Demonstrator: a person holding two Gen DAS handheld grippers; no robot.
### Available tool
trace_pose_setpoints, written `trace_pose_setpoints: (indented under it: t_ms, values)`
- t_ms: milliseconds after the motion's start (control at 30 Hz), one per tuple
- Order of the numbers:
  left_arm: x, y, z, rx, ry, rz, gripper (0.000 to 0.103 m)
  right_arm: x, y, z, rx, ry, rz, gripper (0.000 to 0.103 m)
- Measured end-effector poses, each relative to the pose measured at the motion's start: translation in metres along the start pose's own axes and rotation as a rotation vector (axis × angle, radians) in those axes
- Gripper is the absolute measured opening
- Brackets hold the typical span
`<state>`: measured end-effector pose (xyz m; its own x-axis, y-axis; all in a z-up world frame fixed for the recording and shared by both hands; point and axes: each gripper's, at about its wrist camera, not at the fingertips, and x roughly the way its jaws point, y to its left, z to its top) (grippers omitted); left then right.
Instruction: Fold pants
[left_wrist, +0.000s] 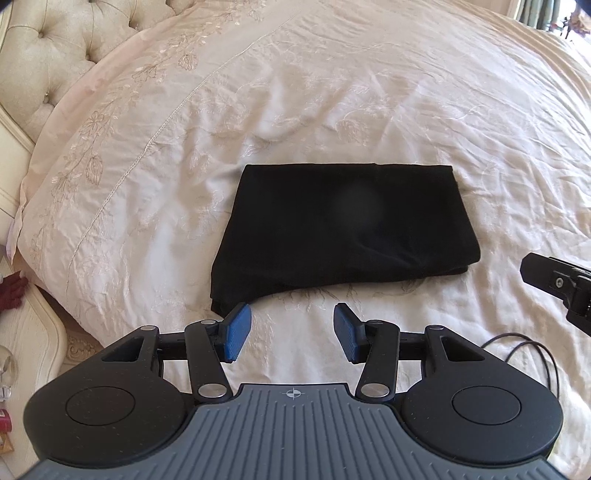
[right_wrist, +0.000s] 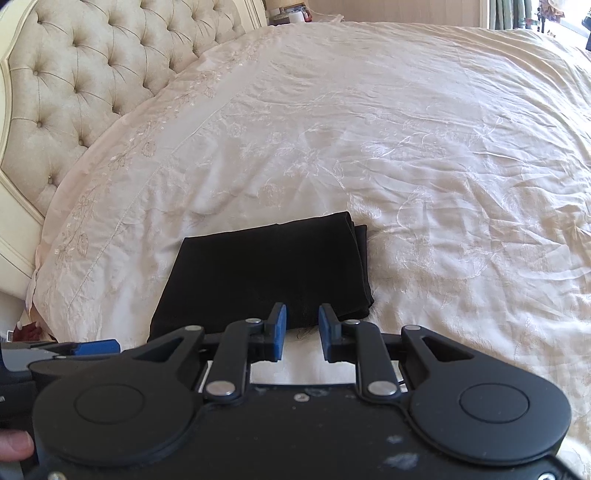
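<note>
My left gripper (left_wrist: 292, 332): one, nearest lens, two blue pads (left_wrist: 236, 331) parted, nothing between, above bedspread. My right gripper (right_wrist: 302, 332): one, pads narrowly apart, empty, hovering at pants' near edge. Pants (left_wrist: 343, 229): one pair, black, folded into rectangle, flat on bedspread (left_wrist: 332, 110) just beyond both grippers. Tufted headboard (right_wrist: 92, 66): one, upper left. Black cable (left_wrist: 532, 350): one, right.

Open bedspread (left_wrist: 369, 92) surrounds the folded black pants (left_wrist: 340, 229) on all sides; approach is unobstructed from the near, far and right edges. The tufted headboard (right_wrist: 92, 74) bounds the left side, well apart from the pants. A black cable (left_wrist: 532, 350) lies on the bedspread near the right.
</note>
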<state>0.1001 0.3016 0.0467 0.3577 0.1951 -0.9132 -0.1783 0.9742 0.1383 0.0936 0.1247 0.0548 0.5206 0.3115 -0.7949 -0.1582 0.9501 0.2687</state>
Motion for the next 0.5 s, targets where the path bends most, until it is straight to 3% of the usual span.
trace_pose_setpoints:
  t_ms: [500]
  values:
    - [0.003, 0.003, 0.012, 0.016, -0.012, -0.004, 0.048, 0.012, 0.012, 0.008, 0.0, 0.012, -0.009, 0.022]
